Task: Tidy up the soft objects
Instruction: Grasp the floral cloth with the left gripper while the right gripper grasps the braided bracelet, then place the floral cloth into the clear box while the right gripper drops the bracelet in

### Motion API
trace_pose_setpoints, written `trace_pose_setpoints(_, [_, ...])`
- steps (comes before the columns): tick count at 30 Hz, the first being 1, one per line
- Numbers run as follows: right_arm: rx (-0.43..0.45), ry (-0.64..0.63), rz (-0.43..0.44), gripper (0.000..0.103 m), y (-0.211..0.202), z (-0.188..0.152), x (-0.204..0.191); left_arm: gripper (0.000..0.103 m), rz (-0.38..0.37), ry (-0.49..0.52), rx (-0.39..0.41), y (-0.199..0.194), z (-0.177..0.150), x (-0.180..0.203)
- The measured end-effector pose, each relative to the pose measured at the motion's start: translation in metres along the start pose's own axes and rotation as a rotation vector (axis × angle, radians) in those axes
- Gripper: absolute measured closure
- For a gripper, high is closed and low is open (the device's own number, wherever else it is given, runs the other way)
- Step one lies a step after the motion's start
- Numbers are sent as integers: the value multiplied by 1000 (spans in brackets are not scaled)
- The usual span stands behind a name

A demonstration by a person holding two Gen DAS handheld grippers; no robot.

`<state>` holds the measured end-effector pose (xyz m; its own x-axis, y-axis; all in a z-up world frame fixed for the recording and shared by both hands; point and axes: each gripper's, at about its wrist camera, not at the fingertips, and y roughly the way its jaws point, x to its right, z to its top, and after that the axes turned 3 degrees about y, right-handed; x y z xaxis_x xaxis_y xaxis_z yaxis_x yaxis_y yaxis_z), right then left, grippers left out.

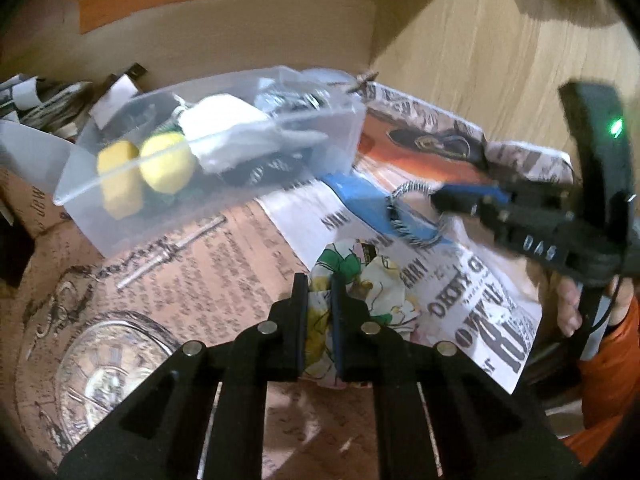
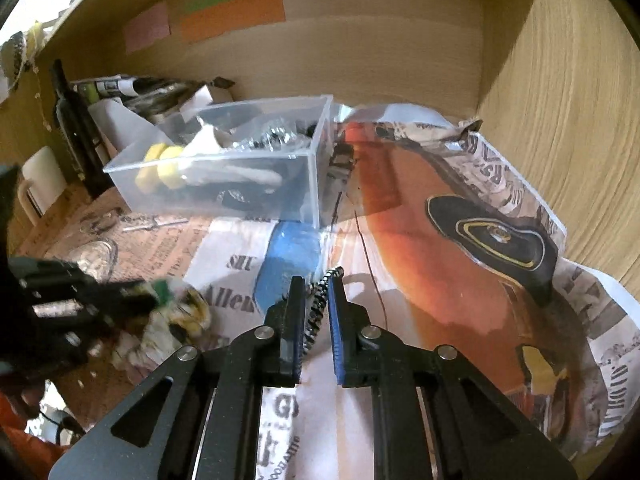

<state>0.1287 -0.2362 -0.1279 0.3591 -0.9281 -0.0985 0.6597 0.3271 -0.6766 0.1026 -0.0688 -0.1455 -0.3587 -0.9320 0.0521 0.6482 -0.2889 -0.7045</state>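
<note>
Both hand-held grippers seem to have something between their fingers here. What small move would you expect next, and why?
Probably a lift of the left hand-held gripper toward the clear plastic bin. It is pinched on the floral cloth, which is still down on the newspaper, and the bin already holds yellow sponges and other soft items. The right hand-held gripper has a black-and-white cord between its fingers.

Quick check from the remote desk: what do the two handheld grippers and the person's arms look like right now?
Both are matte black, angular two-finger tools with blue ribbed pads and round silver pivot pins. The left gripper and right gripper match. Seen from the left wrist, the right one carries a lit green LED, pale embossed lettering, and a thin black cable. An orange sleeve covers the right arm.
</note>
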Motion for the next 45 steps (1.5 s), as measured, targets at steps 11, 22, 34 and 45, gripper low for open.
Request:
trace_pose_setpoints(11, [-83,39,24,82,24,-1,10,93,51,-29,60,-18,10,-22])
trace_pose_setpoints(22, [-67,-96,-76,96,38,2,-5,93,113,-64,132,-39,20,-46])
trace_pose_setpoints(34, [102,-80,-75,97,0,28,-19,93,210,-84,251,-71,54,-85])
trace_pose_setpoints(45, [272,-104,-22,97,-20,75,-34,93,228,-123,285,-67,83,-112])
